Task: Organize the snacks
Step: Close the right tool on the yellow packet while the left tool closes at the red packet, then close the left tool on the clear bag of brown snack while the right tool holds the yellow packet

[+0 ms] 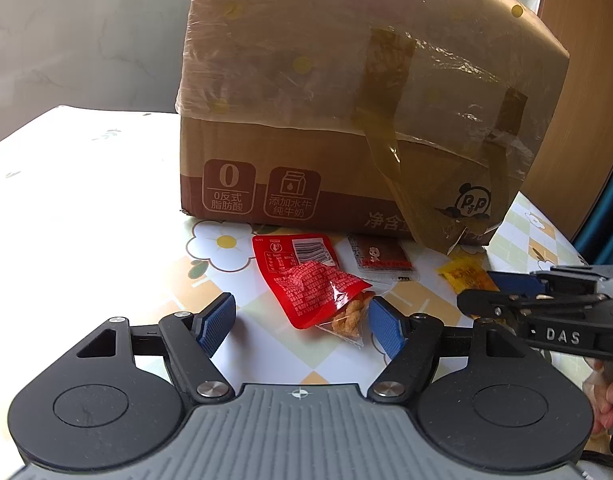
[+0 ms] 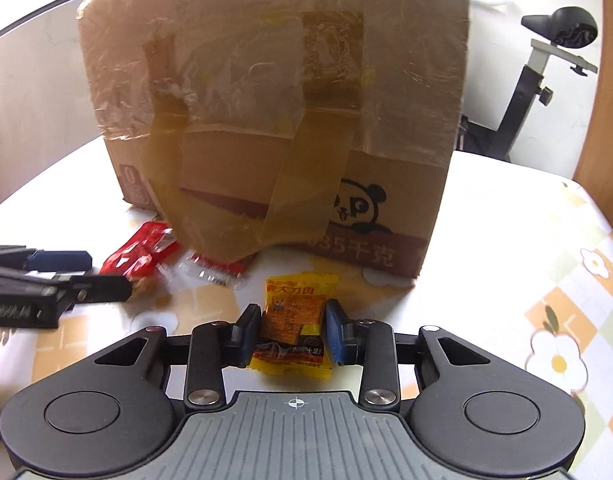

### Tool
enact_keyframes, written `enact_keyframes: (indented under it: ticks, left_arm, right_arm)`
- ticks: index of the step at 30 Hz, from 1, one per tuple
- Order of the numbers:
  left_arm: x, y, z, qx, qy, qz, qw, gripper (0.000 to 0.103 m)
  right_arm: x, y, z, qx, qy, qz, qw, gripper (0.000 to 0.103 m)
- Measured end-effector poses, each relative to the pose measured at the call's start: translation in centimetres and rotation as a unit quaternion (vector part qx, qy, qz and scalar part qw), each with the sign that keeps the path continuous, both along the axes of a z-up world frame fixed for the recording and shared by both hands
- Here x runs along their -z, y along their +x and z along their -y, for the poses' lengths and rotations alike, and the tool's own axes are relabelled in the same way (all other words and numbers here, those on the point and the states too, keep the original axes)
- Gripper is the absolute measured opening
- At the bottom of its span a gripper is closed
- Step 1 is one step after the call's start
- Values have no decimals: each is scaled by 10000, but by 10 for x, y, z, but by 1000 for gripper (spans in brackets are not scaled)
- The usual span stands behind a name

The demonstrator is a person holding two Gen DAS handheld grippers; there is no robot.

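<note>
A red snack packet (image 1: 306, 280) with fried twists in its clear end lies on the table in front of my left gripper (image 1: 300, 322), which is open and straddles the packet's near end. A brown-and-clear packet (image 1: 380, 260) lies behind it. My right gripper (image 2: 292, 330) has its blue pads on both sides of a yellow-orange snack packet (image 2: 294, 320), which lies on the table. The right gripper also shows in the left wrist view (image 1: 514, 288), with the yellow packet (image 1: 462, 274) beside it. The red packet shows in the right wrist view (image 2: 134, 256).
A large taped cardboard box (image 1: 346, 120) stands on the flower-patterned tablecloth (image 1: 106, 240) just behind the snacks; it also shows in the right wrist view (image 2: 286, 100). An exercise bike (image 2: 546, 72) stands beyond the table at right. A wooden panel (image 1: 586, 40) is at far right.
</note>
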State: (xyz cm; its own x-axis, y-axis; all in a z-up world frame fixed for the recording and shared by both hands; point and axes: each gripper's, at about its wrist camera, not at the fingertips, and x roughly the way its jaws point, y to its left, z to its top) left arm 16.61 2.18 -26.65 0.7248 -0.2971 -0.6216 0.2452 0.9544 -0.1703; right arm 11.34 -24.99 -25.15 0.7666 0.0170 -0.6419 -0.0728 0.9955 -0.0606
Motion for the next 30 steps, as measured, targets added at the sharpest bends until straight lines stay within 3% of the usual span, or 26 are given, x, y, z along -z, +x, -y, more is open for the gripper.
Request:
enact_keyframes:
  ticks: [9,11,13,16,24,30]
  left_arm:
    - [-2,-2,0,-25,9,-35,10000,74]
    - [-3,-2,-1,-100,-31,-64,9999,69]
    - [-4,0,-4,-49,-160,-120,9998,52]
    - [-7,-2,-5,65,-132,-93,9998,37]
    - [-11,1,3,560,136,-278,9979,36]
    - [-9,12,8,511,251,-365,9977,38]
  right_arm:
    - [4,-7,-11,-146,-239,177,9995,32]
    - [4,-7,-9,-147,-178,180,9996,32]
    - [4,-8,-7,-150,-133,185,9996,32]
    - [5,-9,-6,-150,-76,188,9997,32]
    - [3,-9,0,-165,104,200,9996,32]
    - [3,-10,1,-227,143,207,9994,32]
